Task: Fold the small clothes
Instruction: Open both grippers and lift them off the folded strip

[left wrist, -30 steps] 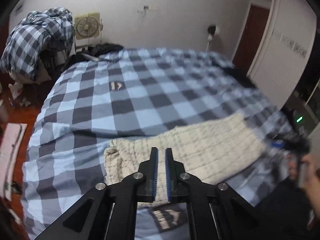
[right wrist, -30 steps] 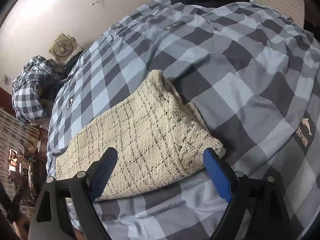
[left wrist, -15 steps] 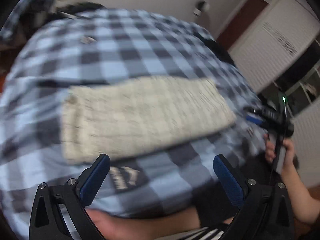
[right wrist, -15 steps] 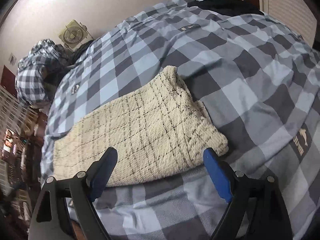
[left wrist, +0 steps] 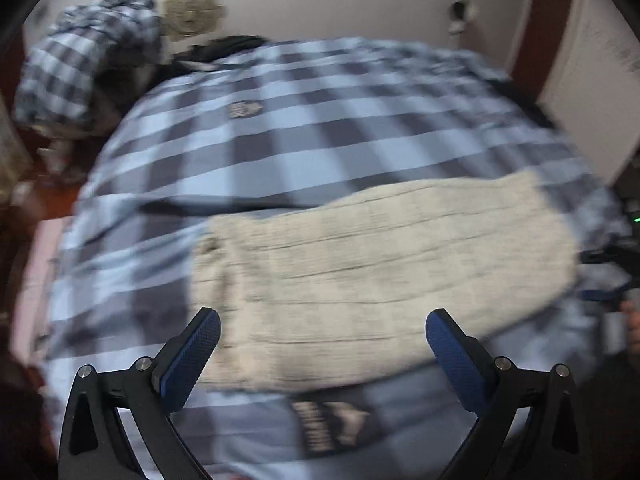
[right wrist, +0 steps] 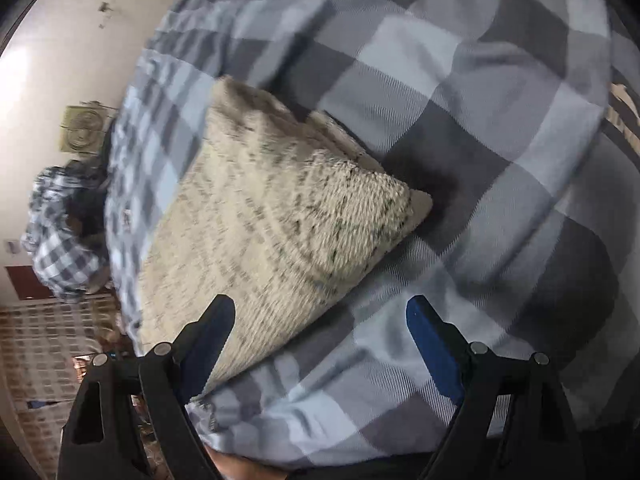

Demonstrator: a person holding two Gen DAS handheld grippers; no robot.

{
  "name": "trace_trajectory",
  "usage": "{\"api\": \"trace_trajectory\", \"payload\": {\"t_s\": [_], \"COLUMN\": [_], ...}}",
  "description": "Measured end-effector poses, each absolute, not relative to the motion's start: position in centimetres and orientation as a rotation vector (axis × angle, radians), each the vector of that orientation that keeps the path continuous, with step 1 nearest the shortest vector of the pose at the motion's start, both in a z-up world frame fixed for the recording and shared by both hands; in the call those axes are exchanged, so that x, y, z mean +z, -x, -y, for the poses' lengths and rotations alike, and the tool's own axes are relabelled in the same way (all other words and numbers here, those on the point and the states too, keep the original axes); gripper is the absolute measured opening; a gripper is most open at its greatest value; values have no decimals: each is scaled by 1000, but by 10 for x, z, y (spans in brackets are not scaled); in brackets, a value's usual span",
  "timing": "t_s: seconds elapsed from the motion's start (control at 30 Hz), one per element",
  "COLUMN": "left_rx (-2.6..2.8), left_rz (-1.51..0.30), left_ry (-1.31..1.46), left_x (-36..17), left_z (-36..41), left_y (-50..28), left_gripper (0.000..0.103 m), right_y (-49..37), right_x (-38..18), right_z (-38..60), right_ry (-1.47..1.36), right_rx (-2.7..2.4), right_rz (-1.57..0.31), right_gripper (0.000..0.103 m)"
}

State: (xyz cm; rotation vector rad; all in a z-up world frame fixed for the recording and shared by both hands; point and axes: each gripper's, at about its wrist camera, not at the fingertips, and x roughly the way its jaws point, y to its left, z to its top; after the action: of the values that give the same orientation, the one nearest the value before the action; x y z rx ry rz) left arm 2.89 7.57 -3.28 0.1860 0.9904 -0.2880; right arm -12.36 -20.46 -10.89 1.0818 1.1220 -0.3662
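A cream knitted cloth [left wrist: 380, 276] with thin dark lines is lying folded into a long, flat shape on a bed cover [left wrist: 304, 144] with blue, grey and white squares. The cloth is sitting near the close edge of the bed. The left gripper [left wrist: 322, 344] is hanging over the near side of the cloth, and its two blue pads are standing wide apart. Nothing is between them but air, and they are not touching the cloth. These jaws have just been opening up from almost shut. The picture from this side is blurry. The right gripper [right wrist: 320, 328] is pointing down at the other end of the cloth [right wrist: 272, 232], where one corner is sticking out over a dark square of the cover [right wrist: 500, 128]. Its jaws are standing wide too, and they are not pinching anything. Its left pad is showing in front of the edge of the cloth, and its right pad is over the bare cover. A dark patch with pale letters [left wrist: 332, 424] is showing on the cover just under the cloth. Far back, a heap of checked bedding [left wrist: 88, 56] is piled up beside the bed, and a square fan [left wrist: 192, 10] is standing by the wall. A dark red door [left wrist: 544, 28] is showing in the far corner.
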Motion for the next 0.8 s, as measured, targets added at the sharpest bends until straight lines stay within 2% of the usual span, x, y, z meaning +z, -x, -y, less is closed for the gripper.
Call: {"api": "trace_trajectory", "payload": {"t_s": [0.27, 0.57, 0.67, 0.73, 0.8], "left_rx": [-211, -217, -215, -212, -204], "left_rz": [-1000, -1039, -1049, -1049, -1049], "left_ry": [-244, -251, -246, -248, -259], "left_x": [-47, -54, -56, -56, -57], "left_z": [-79, -74, -76, -76, -76], "left_y": [-34, -35, -36, -36, -36], "left_gripper": [103, 103, 103, 103, 103], "right_y": [95, 82, 83, 89, 89], "right_x": [-149, -126, -122, -117, -116], "right_z": [203, 191, 191, 195, 198], "right_ry": [-1145, -990, -978, -981, -980], "right_rx": [-402, -415, -425, -437, -436], "right_rz": [-1191, -1143, -1128, -1100, -1085], "right_gripper": [85, 83, 67, 50, 43]}}
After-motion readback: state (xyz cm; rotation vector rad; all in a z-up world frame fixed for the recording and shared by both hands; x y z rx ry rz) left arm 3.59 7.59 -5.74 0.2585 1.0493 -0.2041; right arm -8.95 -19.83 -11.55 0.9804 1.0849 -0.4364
